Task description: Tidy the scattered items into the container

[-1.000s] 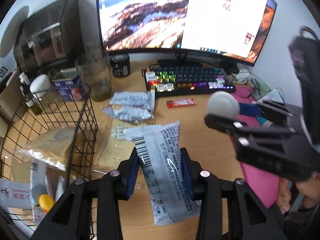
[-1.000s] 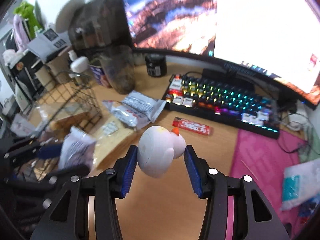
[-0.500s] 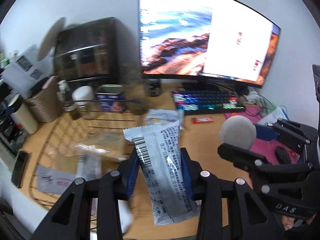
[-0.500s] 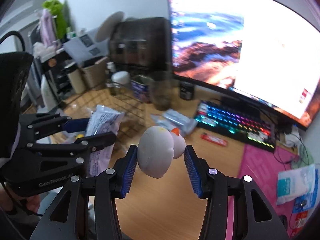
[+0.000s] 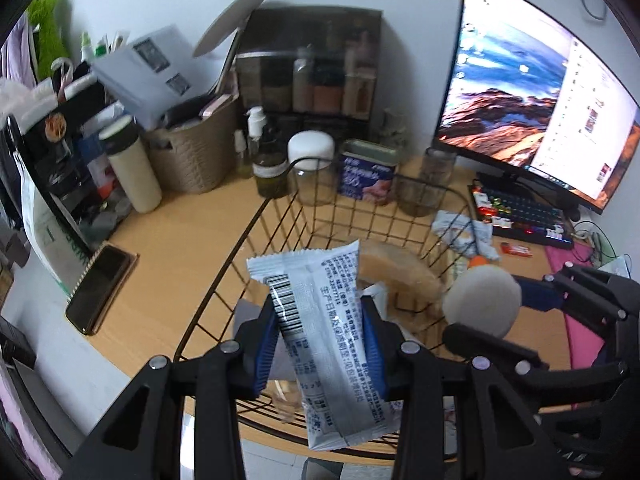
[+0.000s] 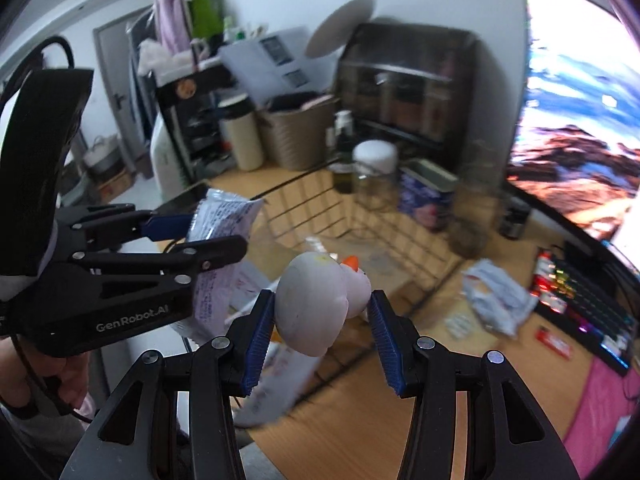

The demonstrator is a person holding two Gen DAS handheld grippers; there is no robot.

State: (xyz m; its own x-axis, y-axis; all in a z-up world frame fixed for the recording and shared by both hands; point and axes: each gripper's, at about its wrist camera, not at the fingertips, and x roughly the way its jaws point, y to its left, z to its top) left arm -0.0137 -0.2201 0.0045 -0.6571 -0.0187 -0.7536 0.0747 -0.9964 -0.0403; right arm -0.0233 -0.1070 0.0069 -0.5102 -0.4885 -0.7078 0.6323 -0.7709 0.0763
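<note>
My left gripper (image 5: 320, 340) clamps a silver snack packet (image 5: 328, 340) above the wire basket (image 5: 256, 220); beside it, my right gripper (image 6: 322, 320) pinches a white duck toy (image 6: 320, 304) over the basket's edge.

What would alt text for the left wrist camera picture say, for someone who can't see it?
The left claw grips a silver snack packet above a black wire basket on a cluttered wooden desk. At right, the right claw holds a white round toy near the basket; a monitor glows behind.
</note>
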